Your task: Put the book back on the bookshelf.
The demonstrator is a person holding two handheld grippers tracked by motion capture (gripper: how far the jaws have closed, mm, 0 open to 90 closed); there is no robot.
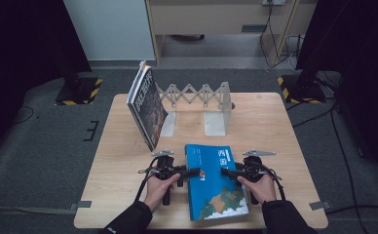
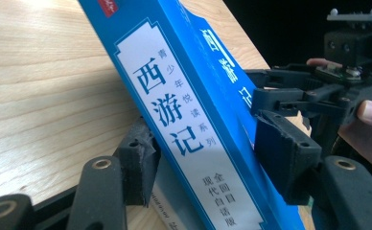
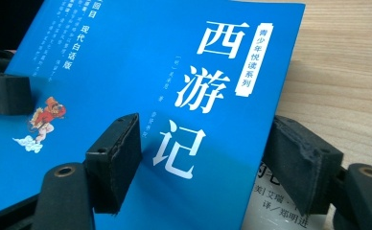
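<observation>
Thick blue paperback book (image 1: 214,180) flat on pale wooden surface (image 1: 119,161), near edge; left gripper (image 1: 193,172) fingers straddle spine, right gripper (image 1: 227,171) fingers straddle opposite edge, both partly spread; two-sided hold steadies lift toward metal bookend rack (image 1: 197,95).

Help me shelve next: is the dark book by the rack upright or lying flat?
Upright but tilted: the dark book leans on edge against the folding rack.

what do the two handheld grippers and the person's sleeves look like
Both the left gripper and the right gripper are black, with linked arms and blocky, scuffed jaw pads joined by brass-coloured pivot pins. Each carries a grey three-cornered plate on top and trails a black cable back toward the person. The sleeves are dark, almost black, reaching to the wrists.
</observation>
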